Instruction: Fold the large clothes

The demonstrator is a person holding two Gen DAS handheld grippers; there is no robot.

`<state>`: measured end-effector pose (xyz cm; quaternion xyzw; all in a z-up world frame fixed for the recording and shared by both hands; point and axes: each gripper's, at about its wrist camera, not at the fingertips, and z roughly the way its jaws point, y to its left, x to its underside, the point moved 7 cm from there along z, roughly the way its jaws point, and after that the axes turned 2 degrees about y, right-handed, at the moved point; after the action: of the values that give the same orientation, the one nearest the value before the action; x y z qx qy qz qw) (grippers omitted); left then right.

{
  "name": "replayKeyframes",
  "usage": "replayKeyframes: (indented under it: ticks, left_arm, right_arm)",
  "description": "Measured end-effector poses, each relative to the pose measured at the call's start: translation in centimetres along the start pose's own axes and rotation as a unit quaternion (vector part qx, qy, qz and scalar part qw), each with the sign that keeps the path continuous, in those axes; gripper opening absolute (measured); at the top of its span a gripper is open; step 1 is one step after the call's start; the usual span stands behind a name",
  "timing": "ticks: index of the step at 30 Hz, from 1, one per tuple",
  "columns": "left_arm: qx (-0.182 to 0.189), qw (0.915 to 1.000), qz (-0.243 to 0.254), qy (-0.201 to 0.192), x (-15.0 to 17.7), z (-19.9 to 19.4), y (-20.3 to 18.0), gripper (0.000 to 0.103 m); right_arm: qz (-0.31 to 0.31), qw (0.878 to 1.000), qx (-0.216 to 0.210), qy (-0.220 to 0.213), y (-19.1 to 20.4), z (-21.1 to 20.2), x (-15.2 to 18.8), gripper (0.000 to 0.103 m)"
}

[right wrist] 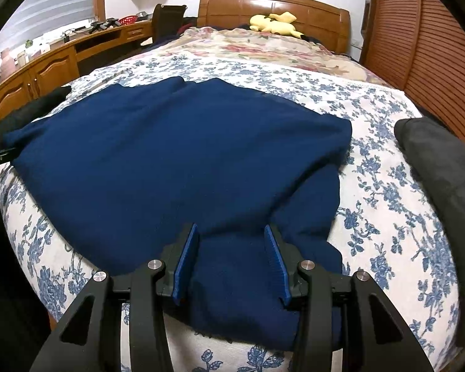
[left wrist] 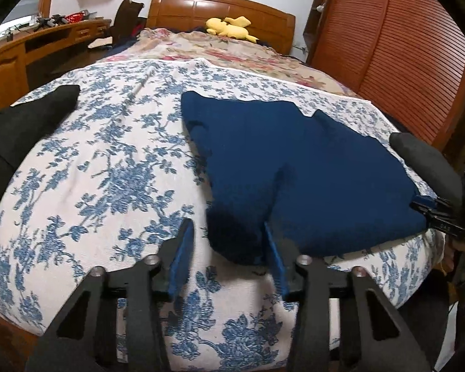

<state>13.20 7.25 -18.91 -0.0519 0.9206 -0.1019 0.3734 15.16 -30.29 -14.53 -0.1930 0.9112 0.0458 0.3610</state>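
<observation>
A large navy blue garment lies partly folded on the bed's blue-flowered white cover. My left gripper is open at the garment's near left corner, its right finger touching the cloth edge, nothing held. In the right wrist view the garment spreads wide across the cover. My right gripper is open, its blue fingers straddling the garment's near edge fold. The right gripper also shows at the right edge of the left wrist view.
A black garment lies at the left edge of the bed and a dark grey one at the right. A yellow plush toy sits by the wooden headboard. A wooden desk stands left, a slatted wardrobe right.
</observation>
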Motion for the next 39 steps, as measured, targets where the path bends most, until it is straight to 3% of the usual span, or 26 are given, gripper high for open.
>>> replayKeyframes:
  ticks: [7,15,24,32,33,39]
  left_arm:
    - [0.007,1.0000,0.005,-0.004,-0.3,-0.2,-0.8,0.023]
    - [0.006,1.0000,0.002,-0.004,-0.5,-0.3,-0.7,0.023]
    - [0.018,0.9998,-0.011,0.000,-0.2,-0.2,-0.3,0.023]
    - [0.023,0.9996,-0.016,0.002,-0.2,-0.1,-0.3,0.024]
    - [0.026,0.9996,-0.014,0.000,-0.4,-0.2,-0.5,0.015]
    - [0.014,0.9986,0.030,-0.041,-4.3,-2.5,-4.1,0.010]
  right_arm:
    - [-0.019,1.000,0.010,-0.017,1.1,-2.0,-1.4,0.046]
    - [-0.063,0.996,-0.044,-0.034,6.5,-2.7,-3.3,0.046]
    - [-0.089,0.991,-0.100,-0.008,11.3,0.2,-3.9,0.046]
    - [-0.080,0.991,-0.110,0.007,10.6,2.5,-3.7,0.046]
    - [-0.079,0.991,-0.112,0.007,10.6,2.5,-3.7,0.046]
    - [-0.068,0.993,-0.096,-0.014,8.7,0.3,-3.2,0.046]
